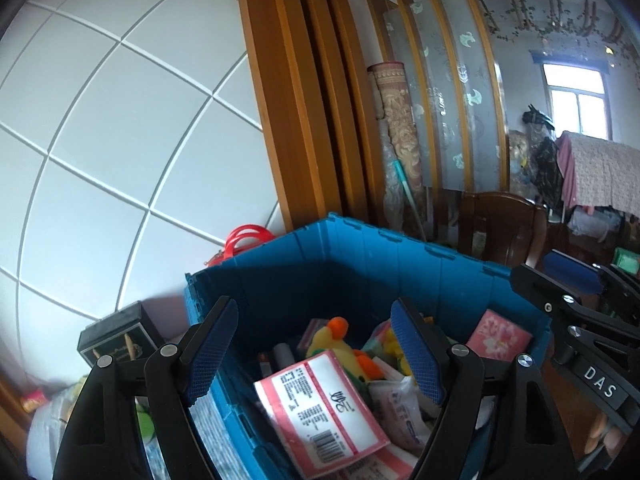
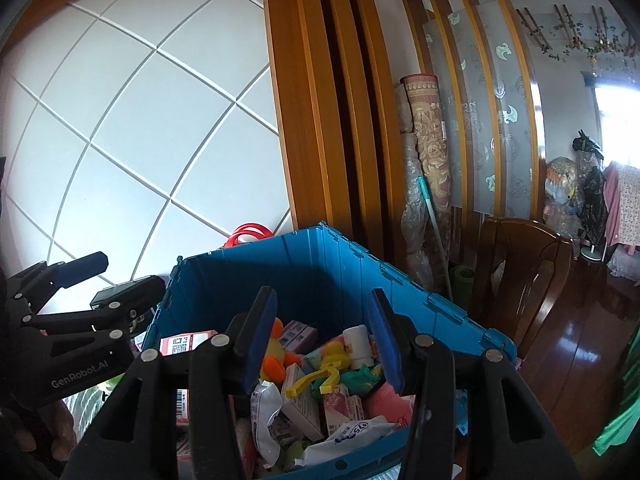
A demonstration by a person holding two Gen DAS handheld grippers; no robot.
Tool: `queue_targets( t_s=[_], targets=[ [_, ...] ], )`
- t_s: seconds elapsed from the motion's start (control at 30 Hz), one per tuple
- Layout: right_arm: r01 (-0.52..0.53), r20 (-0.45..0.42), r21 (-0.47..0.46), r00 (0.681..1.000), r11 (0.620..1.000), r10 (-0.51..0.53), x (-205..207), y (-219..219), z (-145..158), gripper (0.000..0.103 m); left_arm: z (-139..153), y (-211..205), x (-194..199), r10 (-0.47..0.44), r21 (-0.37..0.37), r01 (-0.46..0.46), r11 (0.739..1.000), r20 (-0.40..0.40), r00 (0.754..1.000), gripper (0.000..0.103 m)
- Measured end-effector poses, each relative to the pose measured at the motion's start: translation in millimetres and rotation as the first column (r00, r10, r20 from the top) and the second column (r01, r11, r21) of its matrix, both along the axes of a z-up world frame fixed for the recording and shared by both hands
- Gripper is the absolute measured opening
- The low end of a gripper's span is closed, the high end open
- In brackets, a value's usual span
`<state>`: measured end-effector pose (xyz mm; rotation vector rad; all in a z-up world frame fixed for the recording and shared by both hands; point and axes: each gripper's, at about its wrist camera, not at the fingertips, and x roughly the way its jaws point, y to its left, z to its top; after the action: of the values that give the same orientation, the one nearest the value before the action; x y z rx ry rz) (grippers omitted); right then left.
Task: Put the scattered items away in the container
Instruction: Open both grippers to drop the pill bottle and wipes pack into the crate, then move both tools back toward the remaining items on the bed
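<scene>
The blue container [image 2: 320,276] stands directly before me, filled with a pink-and-white labelled packet [image 1: 320,404], a yellow-orange plush toy [image 1: 336,338], a white bottle [image 2: 358,344] and a yellow clip [image 2: 316,380]. My left hand-held gripper [image 1: 316,356] hangs over its near rim with fingers apart, holding nothing. My right hand-held gripper [image 2: 322,340], likewise apart and unloaded, hangs above the contents. A black box [image 1: 114,338] sits at 9 o'clock of the container; a wooden chair [image 2: 524,276] at 3 o'clock.

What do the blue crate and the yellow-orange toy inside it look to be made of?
Blue crate: looks like rigid moulded plastic, with ribbed walls, a hinged rim and a slight sheen. Yellow-orange toy: probably soft plush, going by its fuzzy surface and rounded shape, though the filling cannot be judged.
</scene>
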<state>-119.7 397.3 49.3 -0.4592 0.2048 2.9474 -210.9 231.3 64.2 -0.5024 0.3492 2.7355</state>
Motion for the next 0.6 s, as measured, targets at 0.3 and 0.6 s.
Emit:
queue_targets(
  t_s=[0.3,0.6],
  targets=[
    [-0.039,-0.023,0.039,0.999,0.998,0.04,35,-34,-9,0.047,-14,-38,41,0.048,0.033,-0.047,0.998,-0.023,0.999,0.079],
    [-0.071,-0.026,0.052,0.997,0.996,0.072,65,-83,-13,0.048,-26,-95,74,0.075,0.056,-0.075,0.996,0.004,0.997,0.079]
  ],
)
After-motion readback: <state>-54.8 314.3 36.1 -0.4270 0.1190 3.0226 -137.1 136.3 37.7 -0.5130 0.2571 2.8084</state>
